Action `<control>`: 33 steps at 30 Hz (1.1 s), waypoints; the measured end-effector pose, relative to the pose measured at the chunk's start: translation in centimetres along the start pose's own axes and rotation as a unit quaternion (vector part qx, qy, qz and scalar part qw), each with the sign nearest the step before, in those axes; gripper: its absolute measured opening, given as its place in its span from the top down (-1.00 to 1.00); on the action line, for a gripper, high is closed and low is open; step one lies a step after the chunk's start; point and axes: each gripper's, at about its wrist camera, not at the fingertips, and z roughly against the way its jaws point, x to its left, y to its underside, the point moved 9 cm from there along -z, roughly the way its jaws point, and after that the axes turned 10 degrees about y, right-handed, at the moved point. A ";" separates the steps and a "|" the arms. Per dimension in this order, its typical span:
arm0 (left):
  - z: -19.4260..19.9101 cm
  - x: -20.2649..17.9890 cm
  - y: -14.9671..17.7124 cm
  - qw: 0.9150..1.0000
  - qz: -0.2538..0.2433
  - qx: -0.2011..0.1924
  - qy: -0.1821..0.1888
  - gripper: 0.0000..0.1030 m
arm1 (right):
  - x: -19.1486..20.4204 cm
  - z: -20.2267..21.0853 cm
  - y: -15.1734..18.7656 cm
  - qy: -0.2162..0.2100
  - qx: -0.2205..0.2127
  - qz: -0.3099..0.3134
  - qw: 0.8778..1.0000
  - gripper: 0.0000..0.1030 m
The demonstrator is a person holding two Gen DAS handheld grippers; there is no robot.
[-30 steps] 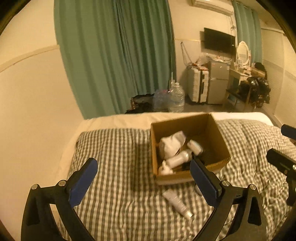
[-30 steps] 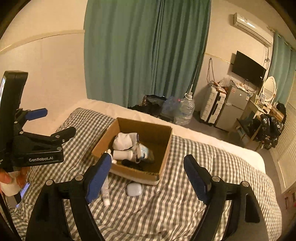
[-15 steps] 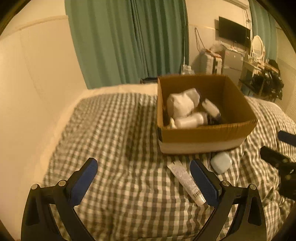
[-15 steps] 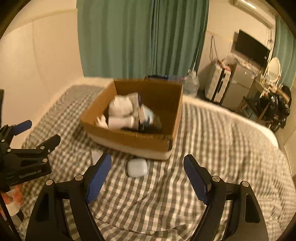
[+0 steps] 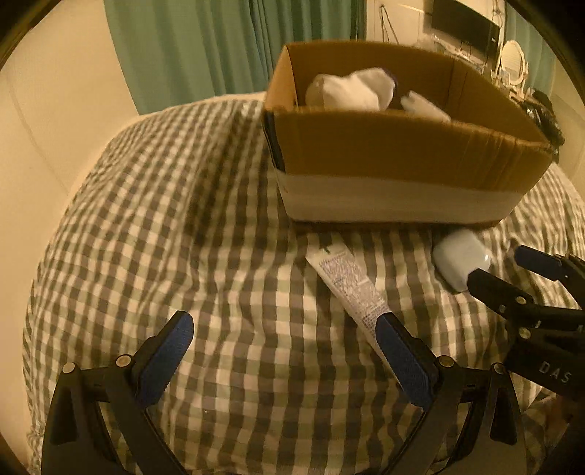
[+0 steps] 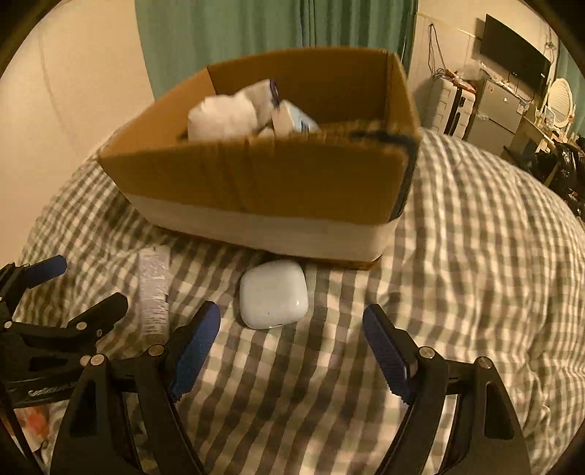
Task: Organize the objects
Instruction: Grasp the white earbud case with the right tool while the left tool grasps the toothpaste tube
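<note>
A cardboard box [image 5: 395, 157] [image 6: 263, 182] sits on the checked bedcover and holds white items [image 5: 351, 89] [image 6: 226, 117]. A white tube [image 5: 347, 283] [image 6: 153, 288] lies in front of the box. A white earbud case [image 5: 459, 259] [image 6: 272, 294] lies beside it, against the box's foot. My left gripper [image 5: 285, 338] is open and empty, low over the cover, its right finger over the tube's near end. My right gripper [image 6: 292, 339] is open and empty, just short of the earbud case, which lies between its fingers' lines.
The checked bedcover [image 5: 182, 237] [image 6: 475, 237] spreads all round. Green curtains [image 6: 292, 33] hang behind the box, with a cream wall [image 5: 47, 102] at left. A suitcase, fridge [image 6: 490, 113] and TV stand in the far right room.
Both grippers have dropped and moved in toward the box, tube and earbud case, which now look much larger. Both stay open and empty.
</note>
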 end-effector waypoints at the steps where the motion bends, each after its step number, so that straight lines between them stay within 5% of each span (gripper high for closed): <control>1: -0.2 -0.1 0.1 1.000 0.001 0.002 0.001 -0.99 | 0.1 -0.4 0.0 -0.002 0.002 -0.002 1.000 -0.56; 13: -1.1 -1.9 0.5 1.000 -0.023 0.009 -0.004 -0.89 | 0.7 -3.7 -0.9 -0.001 0.015 0.017 1.000 -0.33; 15: -1.1 -2.4 0.5 1.000 -0.030 0.008 -0.005 -0.82 | 0.5 -3.6 -0.8 0.000 0.014 0.015 1.000 -0.09; 17: -1.0 -3.2 0.5 0.999 -0.040 0.007 0.003 -0.67 | 0.2 -3.3 -0.7 -0.002 0.010 0.014 1.000 0.10; 25: -3.4 -6.0 0.9 0.995 -0.068 0.044 0.060 0.21 | -0.7 -1.4 0.0 0.006 -0.008 0.019 1.000 0.13; 33: -2.0 -6.2 1.4 0.993 -0.052 0.042 0.100 0.63 | -0.7 0.9 1.0 0.030 -0.026 0.051 0.998 0.13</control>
